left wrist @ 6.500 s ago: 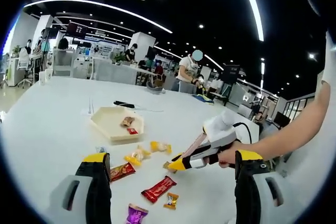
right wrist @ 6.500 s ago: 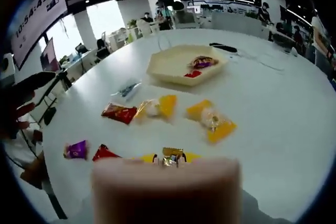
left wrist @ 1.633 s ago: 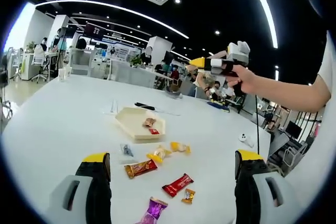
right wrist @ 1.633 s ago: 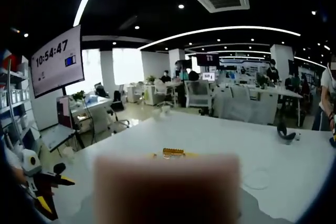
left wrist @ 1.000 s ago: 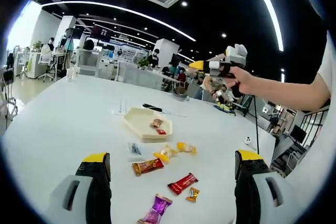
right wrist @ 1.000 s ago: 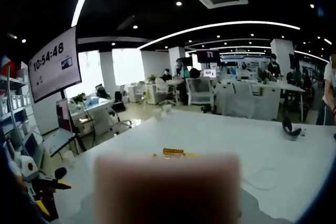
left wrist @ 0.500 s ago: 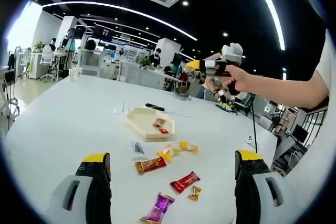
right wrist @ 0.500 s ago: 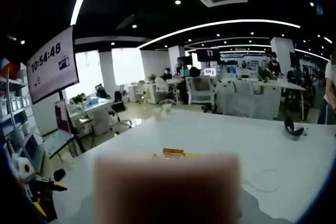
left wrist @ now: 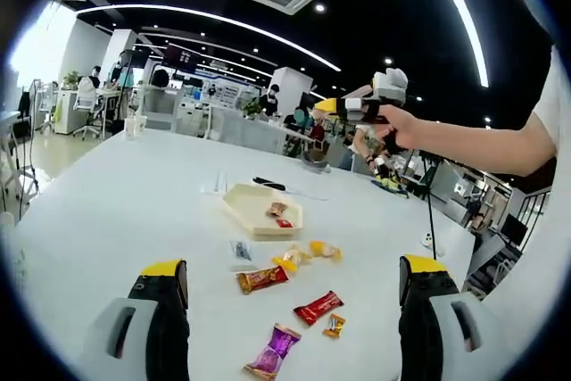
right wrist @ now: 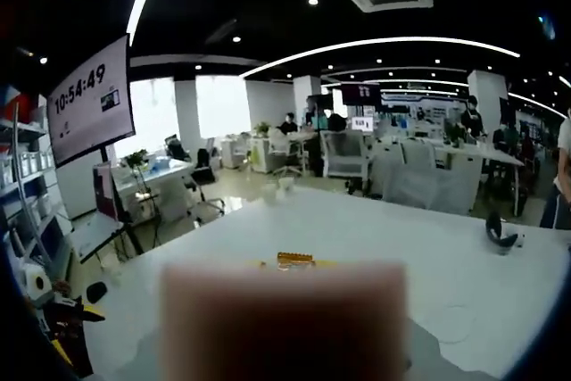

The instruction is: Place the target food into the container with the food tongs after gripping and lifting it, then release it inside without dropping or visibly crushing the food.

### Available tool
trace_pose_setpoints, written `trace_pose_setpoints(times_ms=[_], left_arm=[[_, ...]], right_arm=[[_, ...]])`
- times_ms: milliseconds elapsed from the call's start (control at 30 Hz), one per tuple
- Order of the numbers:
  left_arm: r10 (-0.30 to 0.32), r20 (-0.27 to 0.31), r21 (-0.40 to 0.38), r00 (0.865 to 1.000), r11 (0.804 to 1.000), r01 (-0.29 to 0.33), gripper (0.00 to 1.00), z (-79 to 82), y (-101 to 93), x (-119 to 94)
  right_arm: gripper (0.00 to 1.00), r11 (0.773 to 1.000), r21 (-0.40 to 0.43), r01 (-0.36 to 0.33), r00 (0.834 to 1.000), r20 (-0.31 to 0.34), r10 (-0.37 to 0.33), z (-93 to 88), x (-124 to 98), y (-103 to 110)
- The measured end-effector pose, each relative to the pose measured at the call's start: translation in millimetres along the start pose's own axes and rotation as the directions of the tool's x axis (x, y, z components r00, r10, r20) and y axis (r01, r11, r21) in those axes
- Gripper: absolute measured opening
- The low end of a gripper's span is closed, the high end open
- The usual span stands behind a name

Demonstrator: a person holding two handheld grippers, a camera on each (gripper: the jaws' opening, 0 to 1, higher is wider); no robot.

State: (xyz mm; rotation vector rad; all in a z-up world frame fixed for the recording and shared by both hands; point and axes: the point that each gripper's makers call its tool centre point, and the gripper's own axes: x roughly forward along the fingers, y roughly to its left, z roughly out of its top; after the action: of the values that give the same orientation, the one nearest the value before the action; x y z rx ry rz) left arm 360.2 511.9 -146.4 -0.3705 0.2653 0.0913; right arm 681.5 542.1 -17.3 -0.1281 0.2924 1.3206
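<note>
Several wrapped candies lie on the white table (left wrist: 107, 211): a red one (left wrist: 318, 307), a small gold one (left wrist: 335, 325), a purple one (left wrist: 274, 352) and yellow ones (left wrist: 290, 259). Beyond them sits a cream hexagonal tray (left wrist: 252, 209) holding two candies. My left gripper (left wrist: 293, 267) hovers open above the candies. A hand holds my right gripper (left wrist: 361, 109) high above the table's far side. In the right gripper view, blurred pink food tongs (right wrist: 284, 310) fill the bottom, and their yellow tips pinch a gold-wrapped candy (right wrist: 294, 260).
A black object (left wrist: 268, 184) lies past the tray and a small white item (left wrist: 428, 240) sits at the right. The right gripper view looks over the table edge to a clock screen (right wrist: 89, 100), desks and chairs. A thin cable loop (right wrist: 455, 314) rests on the table.
The right gripper rose from the table among the candies, carrying the gold candy, and has stayed high over the last second. The left gripper stays open; its view drifted slightly.
</note>
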Motion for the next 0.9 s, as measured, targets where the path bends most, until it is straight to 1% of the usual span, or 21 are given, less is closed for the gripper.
trace_pose_setpoints(times_ms=[33,67,133,200,367,533,733,900], left_arm=[[0.0,0.0,0.002,1.0,1.0,0.0,0.99,0.6,-0.4,0.0],[0.0,0.0,0.003,1.0,1.0,0.0,0.99,1.1,-0.8,0.0],[0.001,-0.002,0.006,1.0,1.0,-0.001,0.99,1.1,-0.8,-0.2],[0.006,-0.002,-0.001,1.0,1.0,-0.006,0.99,0.2,0.1,-1.0],[0.007,-0.01,-0.001,1.0,1.0,-0.007,0.99,-2.6,0.1,-1.6],[0.014,-0.002,-0.011,1.0,1.0,-0.014,0.99,-0.8,5.0,-1.6],[0.04,0.018,-0.006,0.999,0.999,-0.04,0.99,5.3,12.0,-5.0],[0.063,0.035,-0.014,0.997,0.998,-0.062,0.99,4.0,19.7,-10.1]], right_arm=[[0.19,1.0,-0.001,0.0,1.0,0.0,0.0,0.3,0.4,-0.2],[0.19,1.0,0.0,-0.003,1.0,0.006,0.003,4.6,1.6,-1.2],[0.19,1.0,-0.004,-0.002,1.0,0.006,0.002,5.2,2.4,-2.4],[0.19,1.0,-0.011,-0.003,1.0,0.004,0.003,7.2,8.2,-6.4],[0.19,1.0,-0.011,-0.003,1.0,-0.005,0.003,5.5,13.6,-6.1],[0.19,0.999,-0.03,-0.011,1.0,-0.013,0.01,4.2,22.8,-2.2],[0.19,1.0,-0.026,-0.017,1.0,-0.009,0.017,5.4,29.6,-0.3],[0.19,0.999,-0.036,-0.028,1.0,-0.005,0.028,8.6,38.0,5.4]])
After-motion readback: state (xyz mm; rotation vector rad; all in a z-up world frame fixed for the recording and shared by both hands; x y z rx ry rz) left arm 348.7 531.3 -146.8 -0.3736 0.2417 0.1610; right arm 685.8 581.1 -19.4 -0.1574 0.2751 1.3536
